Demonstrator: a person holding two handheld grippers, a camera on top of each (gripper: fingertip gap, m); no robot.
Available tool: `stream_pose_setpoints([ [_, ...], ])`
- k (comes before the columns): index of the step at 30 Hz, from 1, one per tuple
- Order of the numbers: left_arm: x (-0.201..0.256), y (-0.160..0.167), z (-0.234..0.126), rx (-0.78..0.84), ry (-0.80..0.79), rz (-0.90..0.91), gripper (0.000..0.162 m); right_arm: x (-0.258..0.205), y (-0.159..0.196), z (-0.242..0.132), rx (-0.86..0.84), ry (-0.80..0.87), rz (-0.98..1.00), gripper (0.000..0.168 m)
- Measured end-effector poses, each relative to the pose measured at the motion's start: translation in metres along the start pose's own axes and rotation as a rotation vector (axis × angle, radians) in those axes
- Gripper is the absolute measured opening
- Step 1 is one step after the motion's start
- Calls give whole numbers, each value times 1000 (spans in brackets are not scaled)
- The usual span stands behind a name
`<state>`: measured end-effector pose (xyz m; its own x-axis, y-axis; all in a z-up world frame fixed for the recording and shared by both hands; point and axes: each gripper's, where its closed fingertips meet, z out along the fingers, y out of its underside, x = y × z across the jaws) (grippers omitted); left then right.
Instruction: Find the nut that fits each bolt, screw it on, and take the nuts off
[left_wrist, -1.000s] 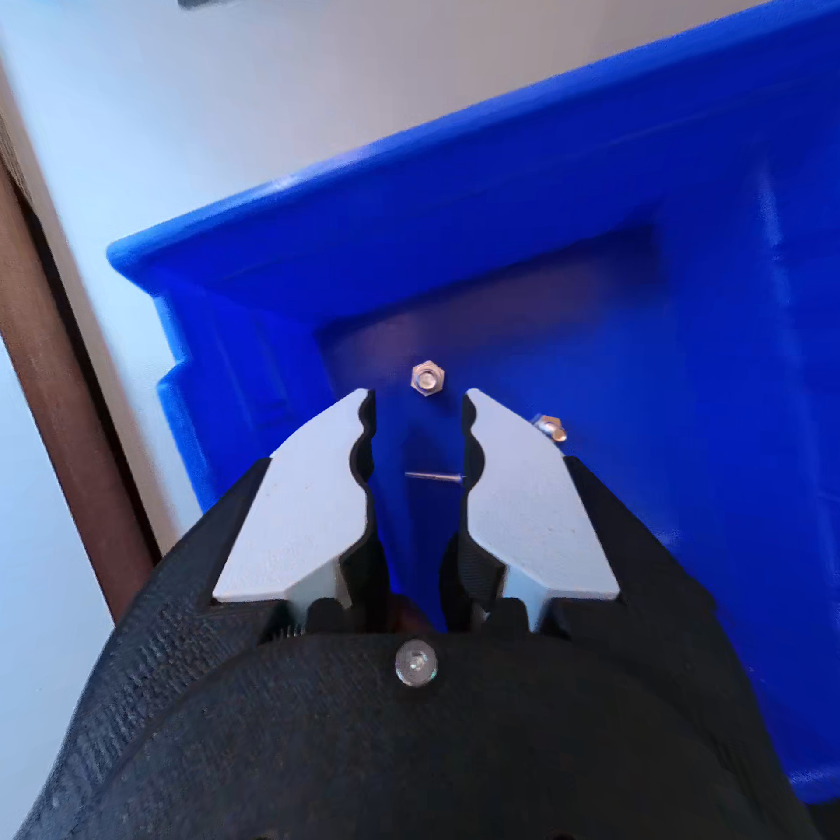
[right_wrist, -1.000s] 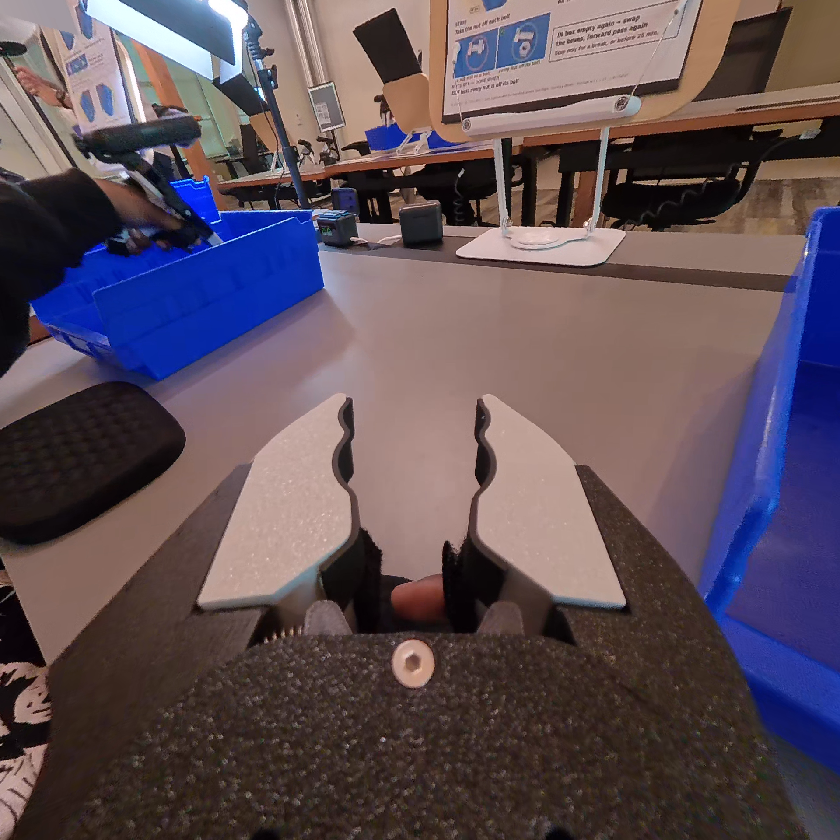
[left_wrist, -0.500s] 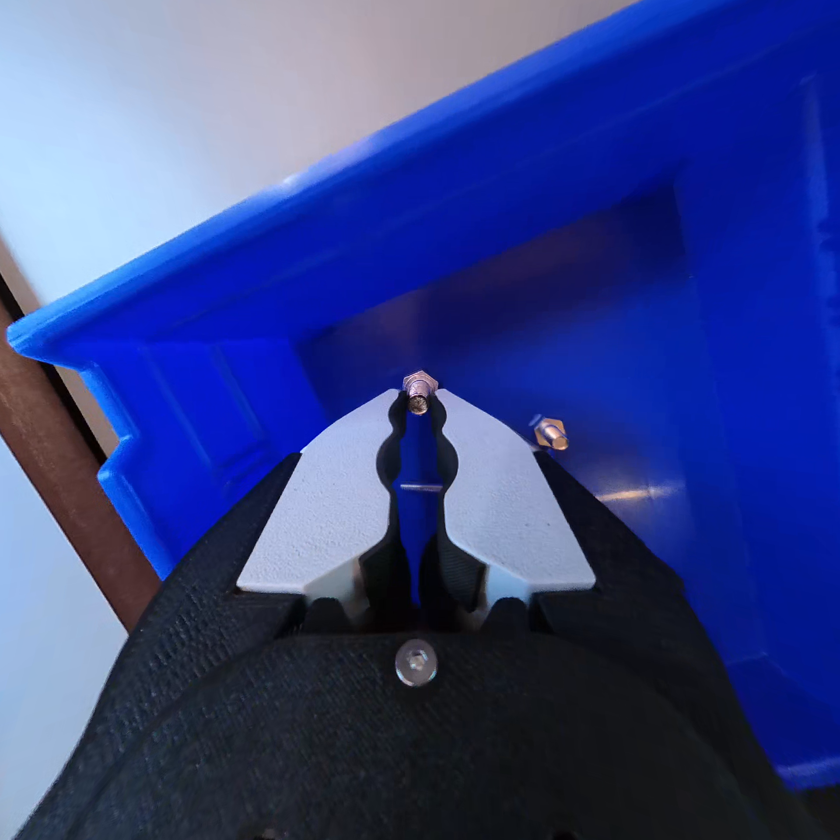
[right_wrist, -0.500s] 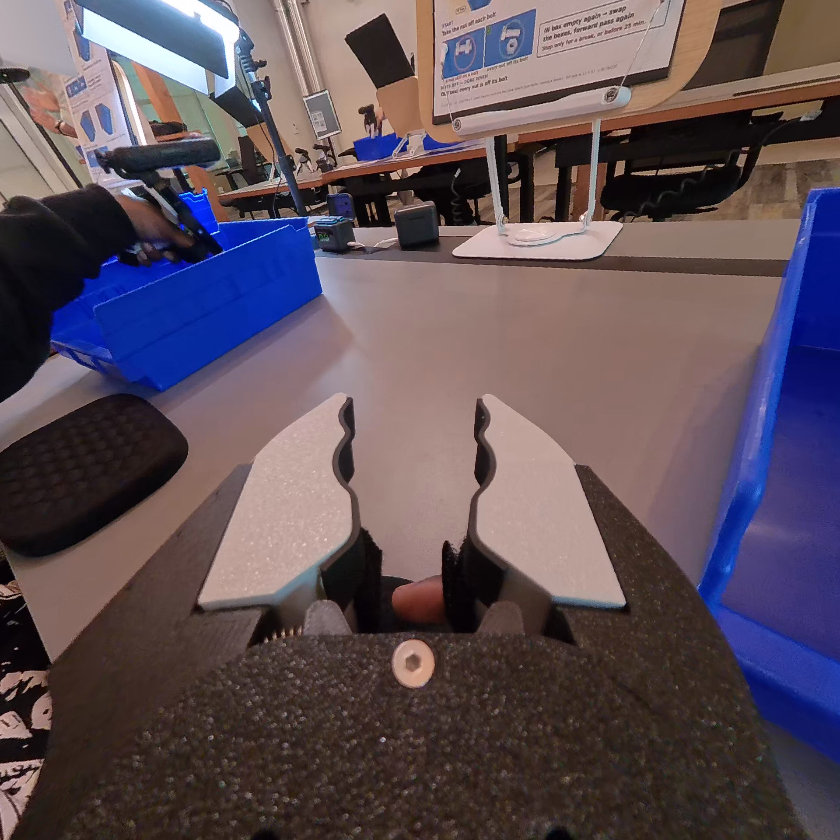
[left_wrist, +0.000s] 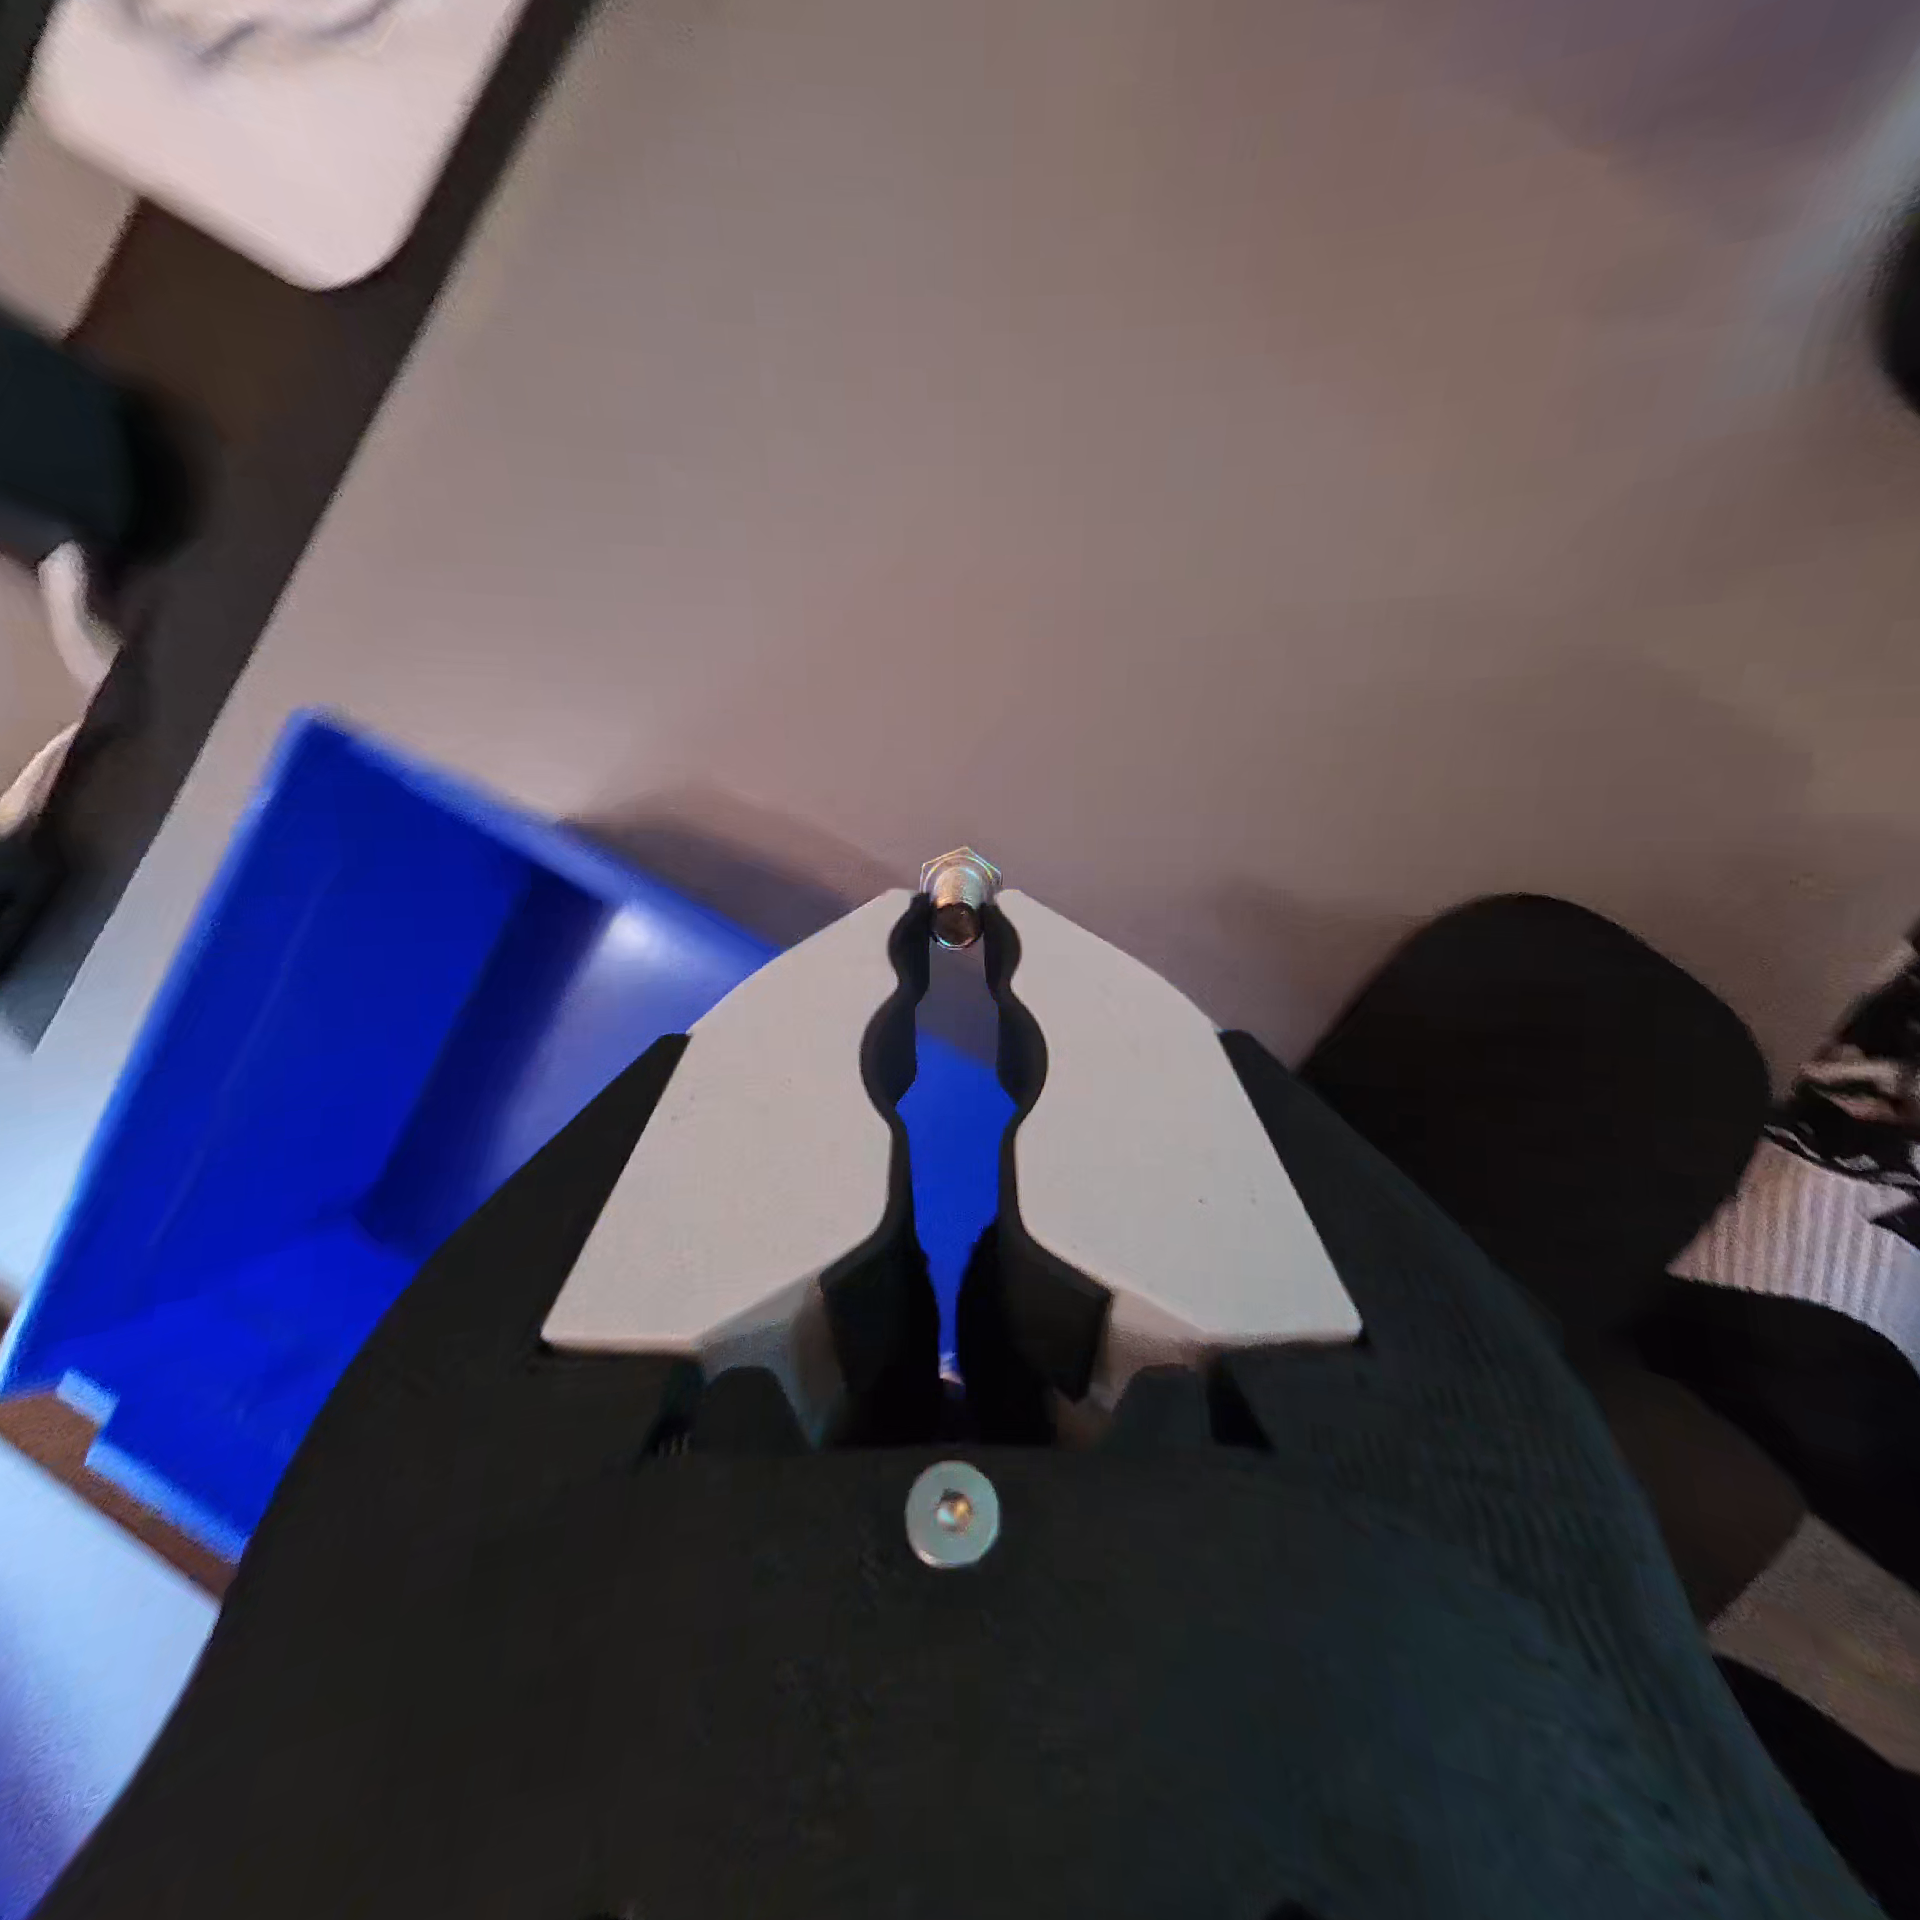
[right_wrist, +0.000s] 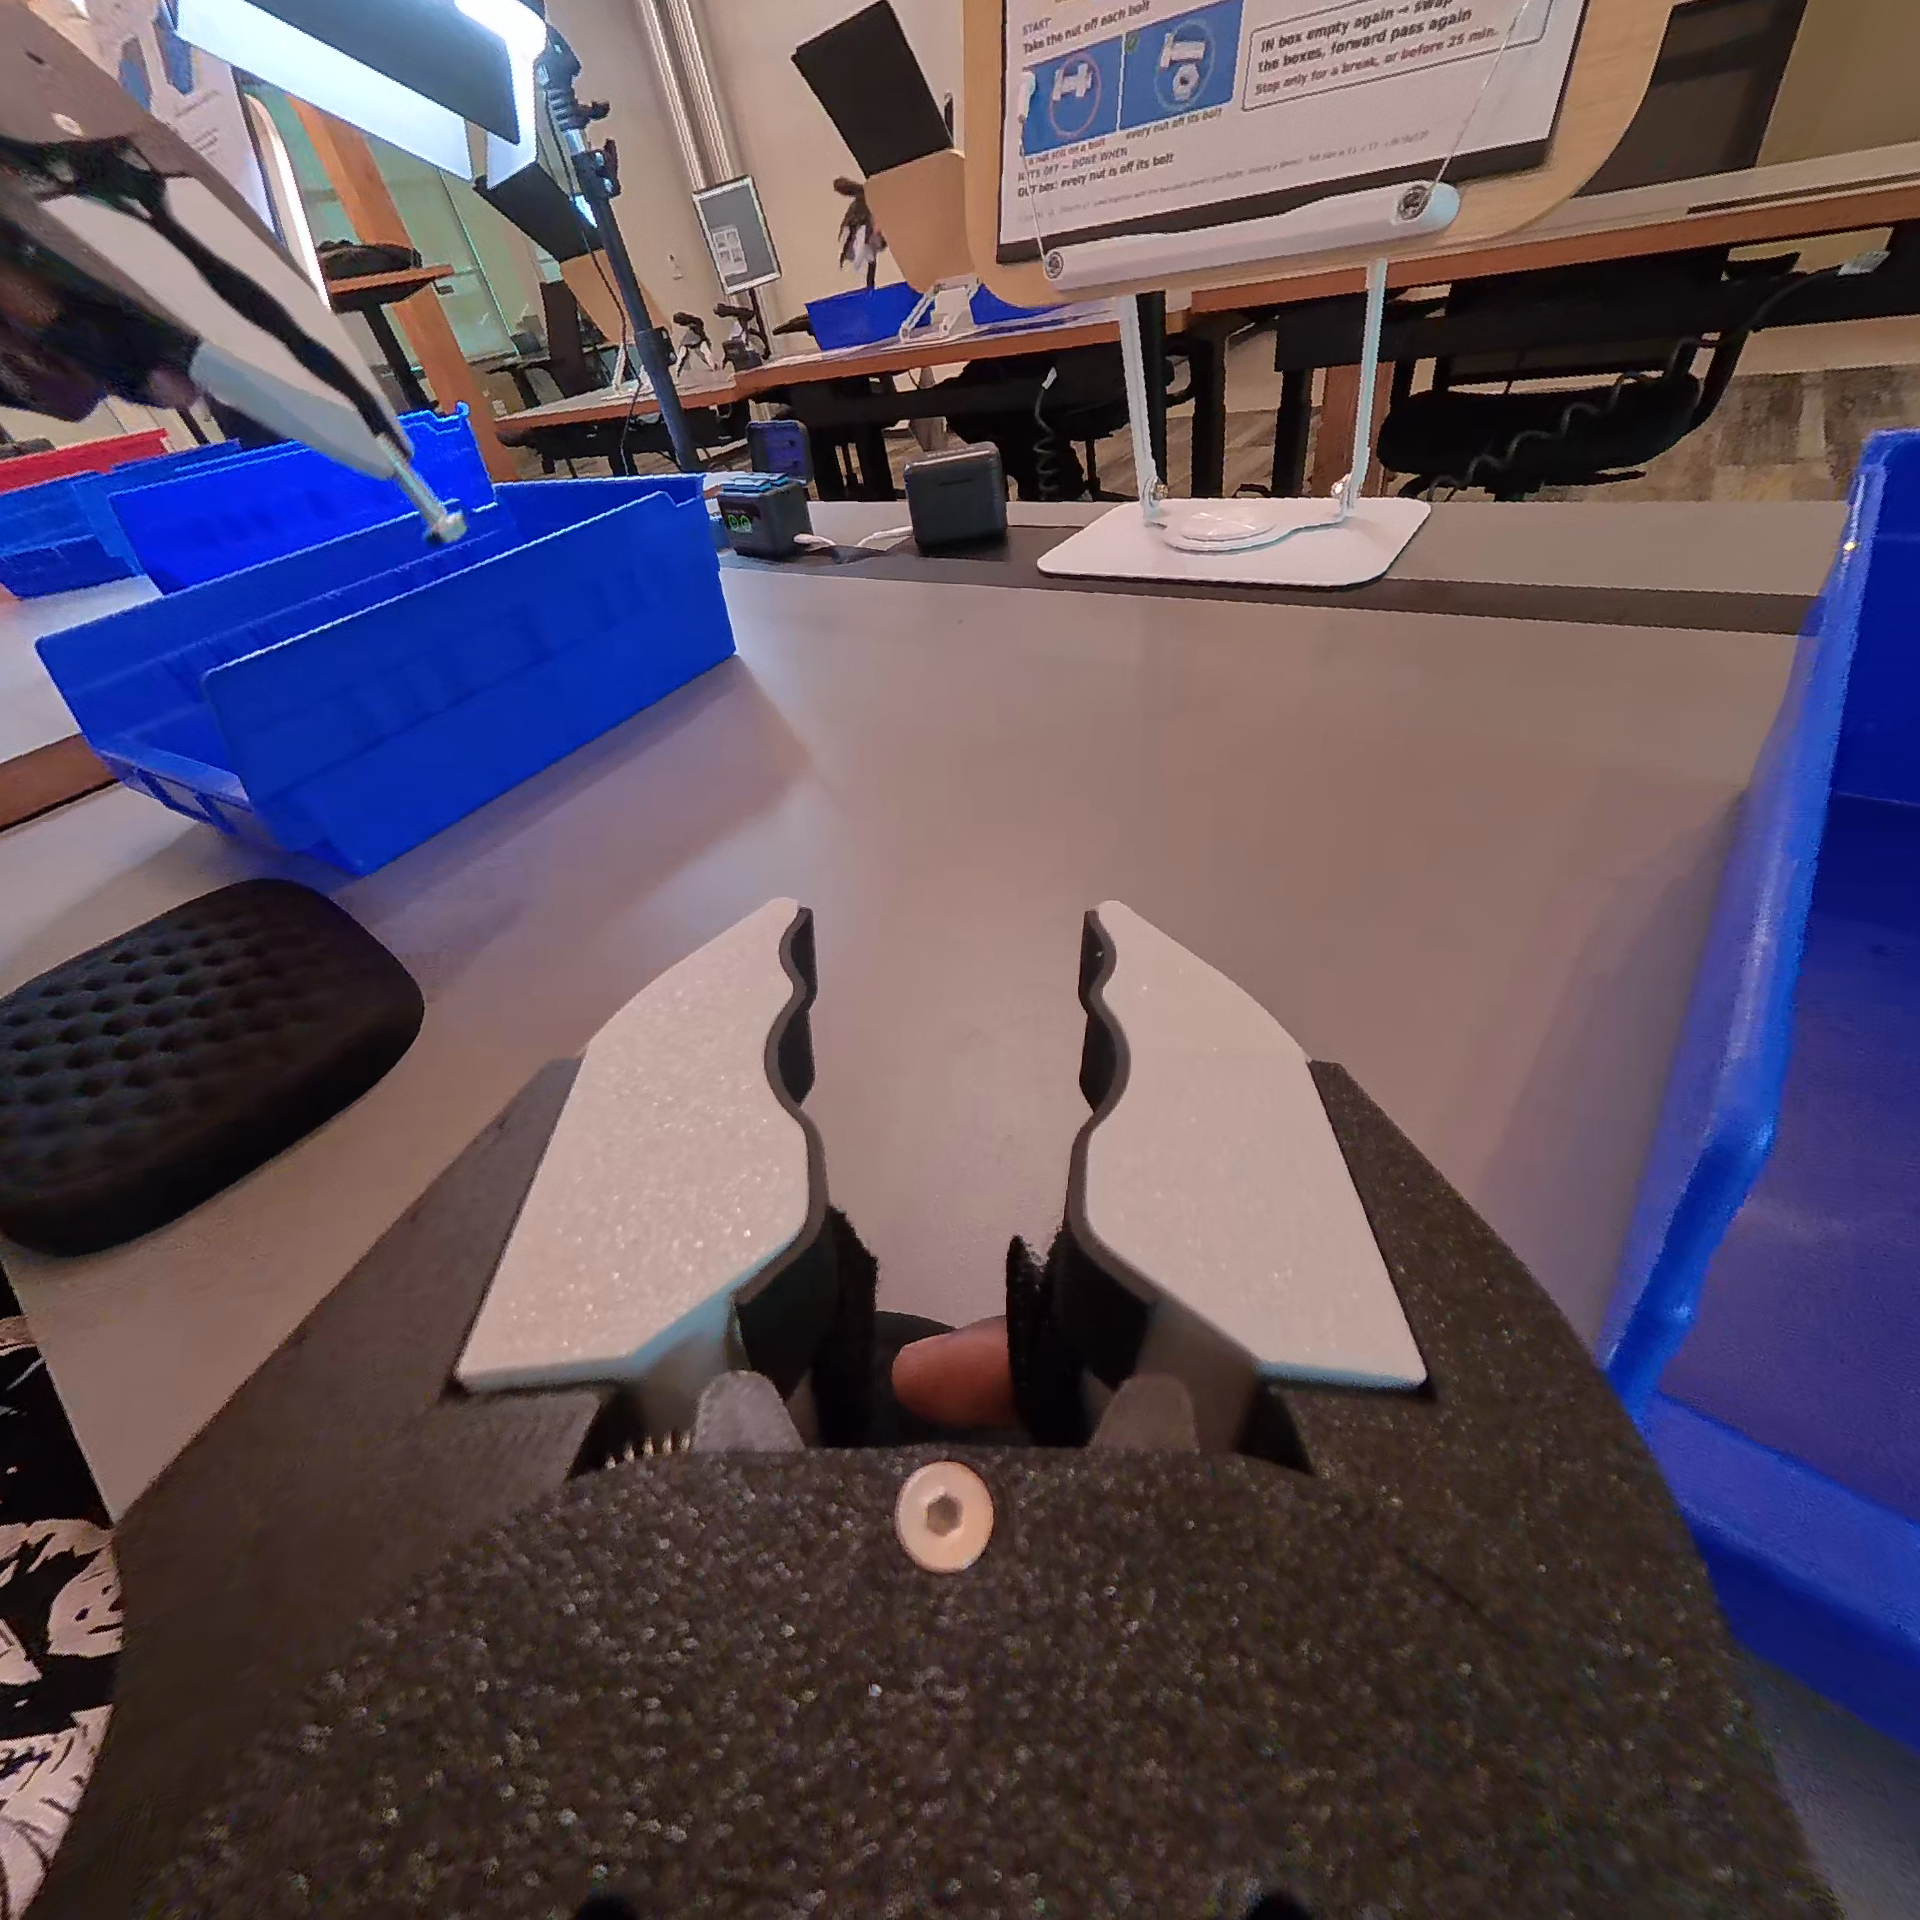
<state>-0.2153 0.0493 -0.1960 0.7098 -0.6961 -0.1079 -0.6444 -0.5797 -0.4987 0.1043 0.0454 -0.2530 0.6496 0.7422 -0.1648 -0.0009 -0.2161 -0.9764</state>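
the grey table (right_wrist: 1195, 790) fills most of both views. on its left side sits a blue bin (right_wrist: 416, 686) with a divider wall, and a second blue bin (right_wrist: 1787, 935) stands at the right edge, just beside the right gripper. a black perforated pad (right_wrist: 177, 1049) lies on the table in front of the left bin, and a white sign stand (right_wrist: 1236, 540) rests at the far edge near two small dark boxes (right_wrist: 956, 509). the right gripper (right_wrist: 945, 935) hovers low over the bare table with its grey fingers (right_wrist: 675, 1143) spread wide and nothing between them; a fingertip shows in the gap behind them. the left gripper (left_wrist: 961, 914) is raised above the table beside the left bin (left_wrist: 312, 1039), its fingers pinched narrow on a small silver bolt (left_wrist: 956, 904). the bolt pokes out past the tips, with a hexagonal end farthest from the camera; whether that is the head or a nut is not clear. in the right wrist view the same left gripper (right_wrist: 390, 447) shows at upper left, holding the bolt (right_wrist: 431, 514) in the air above the left bin.
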Motion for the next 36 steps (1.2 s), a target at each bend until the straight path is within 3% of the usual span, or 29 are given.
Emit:
stream_pose_setpoints([
  [5, 89, -10, 42, -63, 116, 221, 10, 0, 1, 0, -2, -6, 7, 49],
  [10, 131, -3, 75, -122, 173, 308, 10, 1, 0, 0, 1, -5, 10, 49],
  [18, 143, 15, 102, -199, 197, 325, 10, 1, 0, -1, 4, -6, 15, 49],
  [28, 146, 26, 111, -225, 245, 314, 10, 1, 1, -1, 3, -7, 21, 48],
  [32, 143, 20, 97, -173, 251, 290, 19, 1, 1, 0, 1, -6, 19, 48],
  [36, 113, 11, 55, -77, 178, 237, 24, 1, 1, -1, 2, -7, 19, 48],
])
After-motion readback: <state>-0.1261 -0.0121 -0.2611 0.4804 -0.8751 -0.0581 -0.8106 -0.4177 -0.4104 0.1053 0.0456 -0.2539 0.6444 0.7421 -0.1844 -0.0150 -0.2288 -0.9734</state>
